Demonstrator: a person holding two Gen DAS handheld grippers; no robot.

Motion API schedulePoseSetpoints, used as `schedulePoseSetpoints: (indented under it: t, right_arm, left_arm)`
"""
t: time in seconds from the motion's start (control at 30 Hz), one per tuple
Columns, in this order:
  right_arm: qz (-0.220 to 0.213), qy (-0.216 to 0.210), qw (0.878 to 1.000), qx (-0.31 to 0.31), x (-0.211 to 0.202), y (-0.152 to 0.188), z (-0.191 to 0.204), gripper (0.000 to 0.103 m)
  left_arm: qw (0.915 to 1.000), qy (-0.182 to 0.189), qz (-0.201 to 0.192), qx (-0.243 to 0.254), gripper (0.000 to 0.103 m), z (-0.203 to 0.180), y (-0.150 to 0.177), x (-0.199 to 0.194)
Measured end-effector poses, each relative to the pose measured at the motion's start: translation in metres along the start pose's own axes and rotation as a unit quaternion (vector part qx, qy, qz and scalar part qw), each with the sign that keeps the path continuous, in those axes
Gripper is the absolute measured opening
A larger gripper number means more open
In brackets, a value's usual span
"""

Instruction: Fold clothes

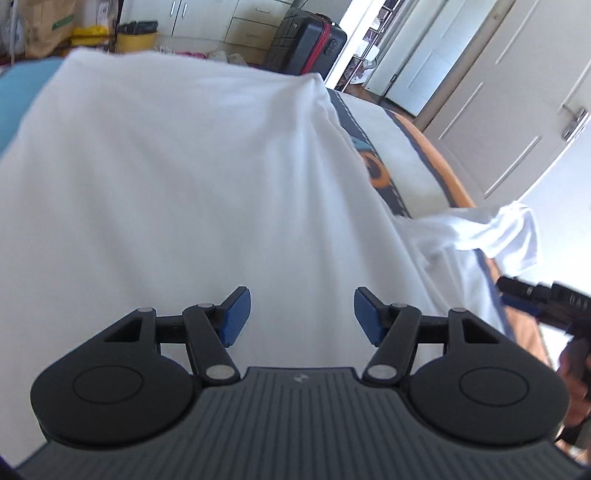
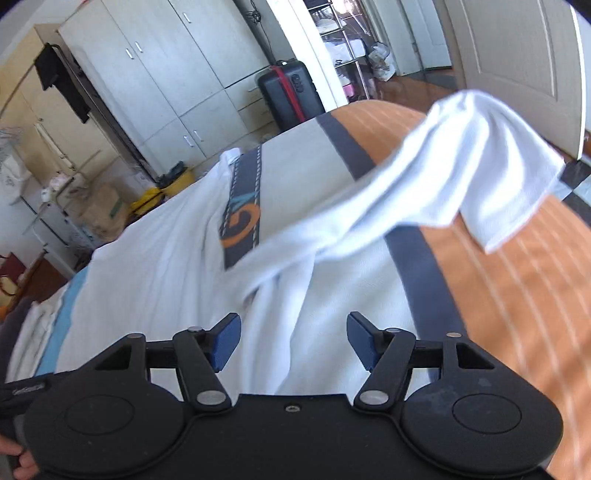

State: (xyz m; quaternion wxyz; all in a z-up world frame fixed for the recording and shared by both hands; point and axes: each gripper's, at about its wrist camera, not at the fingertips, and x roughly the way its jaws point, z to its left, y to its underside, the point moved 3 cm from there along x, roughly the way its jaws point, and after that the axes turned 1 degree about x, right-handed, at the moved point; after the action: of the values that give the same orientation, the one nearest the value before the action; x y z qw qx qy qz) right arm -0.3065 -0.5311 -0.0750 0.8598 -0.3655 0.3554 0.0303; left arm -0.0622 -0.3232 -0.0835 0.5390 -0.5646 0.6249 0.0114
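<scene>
Both tongs stand wide with nothing between their blue pads: the left tongs (image 1: 302, 316) hang over a smooth stretch of white cloth, and the right tongs (image 2: 293, 341) over a rumpled part of the same cloth, their jaws parted and clear of it.

Largest in sight is the bed (image 2: 517, 295), its cover orange with pale stripes, dark bands and a grey panel. Spread across it lies the white garment (image 1: 177, 177), covering most of the near side; one sleeve (image 2: 461, 162) is flung up and outward over the orange part, blurred at its edge.

Beyond the bed stand the pale wardrobes (image 2: 155, 74), a black suitcase (image 2: 288, 96) with a red stripe, a brown paper sack (image 1: 44, 29) and a yellow tub (image 1: 135, 38) with dark things on top; what they are I cannot tell.

Only the right wrist view shows the dark cloth hanging (image 2: 61, 81) by the wardrobe and the whole lettered band on the bed cover. Only the left wrist view shows the other tool at the right edge, black and blurred, and a blue patch (image 1: 18, 99) at the far left.
</scene>
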Motion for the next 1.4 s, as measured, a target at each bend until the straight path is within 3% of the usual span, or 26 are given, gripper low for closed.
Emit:
schedulePoseSetpoints:
  t: [0.13,0.2,0.23,0.3,0.37,0.4,0.57,0.7,0.77,0.87,0.93,0.97,1.0,1.03,1.1,1.23,1.33,1.4]
  right_arm:
    - [0.053,-0.071,0.996,0.018,0.015,0.029,0.002,0.070]
    - [0.059,-0.090,0.994,0.012,0.027,0.037,0.006,0.067]
    - [0.049,-0.092,0.995,-0.007,0.030,0.037,0.011,0.017]
    - [0.013,-0.096,0.994,-0.041,0.025,0.032,0.021,0.007]
    - [-0.036,-0.110,0.992,-0.054,0.011,0.021,0.027,0.007]
    - [-0.039,-0.114,0.992,-0.047,0.007,0.015,0.028,0.007]
    - [0.017,-0.128,0.991,0.039,0.007,0.013,0.004,0.008]
    - [0.015,-0.241,0.965,0.101,-0.006,0.022,-0.007,0.008]
    - [0.019,-0.252,0.965,0.074,-0.010,0.020,0.001,0.008]
    - [0.038,-0.227,0.972,0.040,-0.005,0.020,0.011,0.008]
    - [0.049,-0.217,0.973,0.061,0.000,0.019,0.003,0.014]
    - [0.043,-0.211,0.973,0.079,0.001,0.019,-0.004,0.016]
    - [0.031,-0.204,0.973,0.098,0.000,0.017,-0.013,0.023]
    - [0.017,-0.192,0.974,0.116,-0.002,0.015,-0.024,0.038]
    - [-0.021,-0.132,0.982,0.133,-0.009,0.009,-0.049,0.052]
    - [-0.085,0.023,0.991,0.105,-0.022,-0.003,-0.094,0.053]
    - [-0.113,0.067,0.982,0.137,-0.023,-0.015,-0.129,0.053]
    - [-0.126,0.069,0.977,0.156,-0.019,-0.026,-0.147,0.056]
  left_arm:
    - [0.9996,-0.009,0.002,0.026,0.061,-0.023,0.018,0.003]
    - [0.9993,-0.005,-0.004,0.037,0.061,-0.035,0.026,-0.004]
    - [0.9993,0.002,-0.009,0.035,0.061,-0.039,0.028,-0.009]
    - [0.9989,0.017,-0.024,0.037,0.061,-0.045,0.032,-0.022]
    - [0.9972,0.030,-0.044,0.052,0.061,-0.052,0.033,-0.035]
    - [0.9956,0.034,-0.053,0.070,0.060,-0.057,0.035,-0.040]
    - [0.9825,0.127,-0.043,0.129,0.059,-0.092,0.052,-0.044]
    - [0.9696,0.174,-0.018,0.171,0.061,-0.124,0.073,-0.027]
    - [0.9666,0.177,-0.016,0.185,0.067,-0.136,0.079,-0.019]
    - [0.9758,0.144,-0.015,0.164,0.068,-0.143,0.076,-0.001]
    - [0.9826,0.101,-0.003,0.156,0.031,-0.141,0.071,0.012]
    - [0.9848,0.077,0.002,0.156,0.005,-0.137,0.068,0.017]
    - [0.9862,0.052,0.007,0.157,0.005,-0.133,0.064,0.023]
    - [0.9879,0.036,0.003,0.150,0.005,-0.126,0.062,0.023]
    - [0.9928,0.026,-0.007,0.117,0.005,-0.107,0.057,0.016]
    - [0.9963,0.027,-0.025,0.077,0.005,-0.086,0.054,0.007]
    - [0.9964,0.022,-0.033,0.074,0.005,-0.079,0.050,0.008]
    - [0.9971,0.025,-0.032,0.065,0.005,-0.076,0.047,0.010]
